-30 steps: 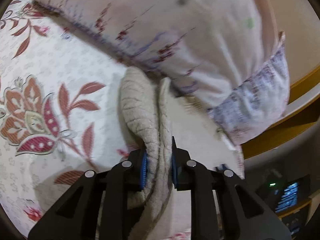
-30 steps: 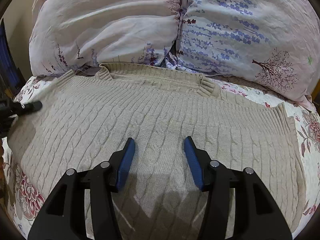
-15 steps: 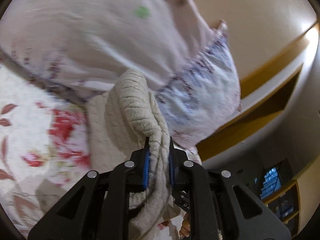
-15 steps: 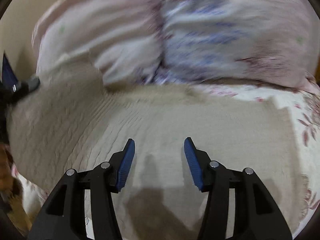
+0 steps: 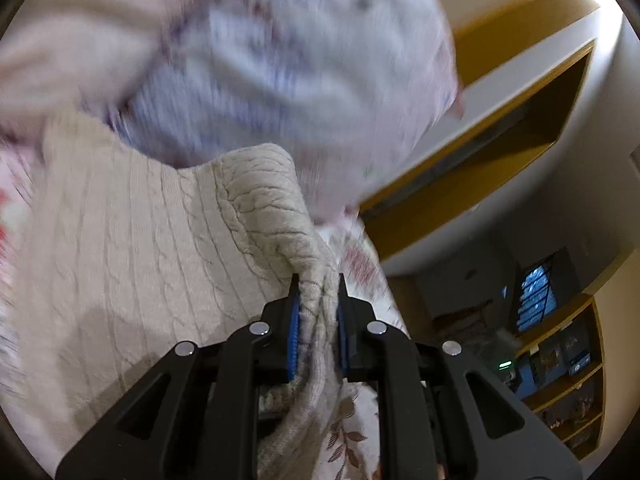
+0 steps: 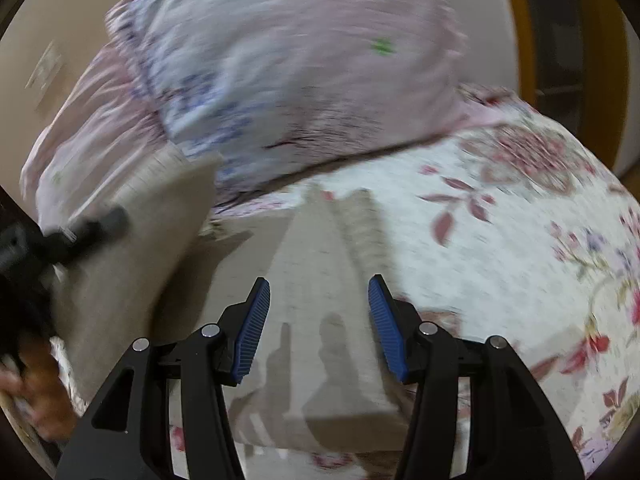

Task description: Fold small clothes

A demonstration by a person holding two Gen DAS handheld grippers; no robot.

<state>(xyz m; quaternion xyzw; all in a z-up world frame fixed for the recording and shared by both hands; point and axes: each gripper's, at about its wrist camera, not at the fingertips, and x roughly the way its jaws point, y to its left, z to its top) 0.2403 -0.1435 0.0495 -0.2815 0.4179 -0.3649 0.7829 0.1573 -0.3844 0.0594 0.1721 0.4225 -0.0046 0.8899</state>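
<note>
A beige cable-knit sweater (image 5: 120,248) lies on a floral bedspread. My left gripper (image 5: 317,292) is shut on a bunched edge of the sweater and holds that edge lifted above the rest of the garment. In the right wrist view the sweater (image 6: 320,320) spreads under my right gripper (image 6: 318,292), which is open and empty just above the knit. The left gripper (image 6: 96,224) shows at the left of that view, blurred, with the lifted sweater edge beside it.
Two pale floral pillows (image 6: 280,80) lie against the head of the bed, close behind the sweater. The floral bedspread (image 6: 520,260) extends to the right. A yellow-trimmed headboard or shelf (image 5: 500,120) and a dim room with shelves (image 5: 560,360) lie beyond.
My left gripper has lifted the sweater's edge and swung it over the garment toward the right. The right gripper's view has shifted right across the sweater; it stays open.
</note>
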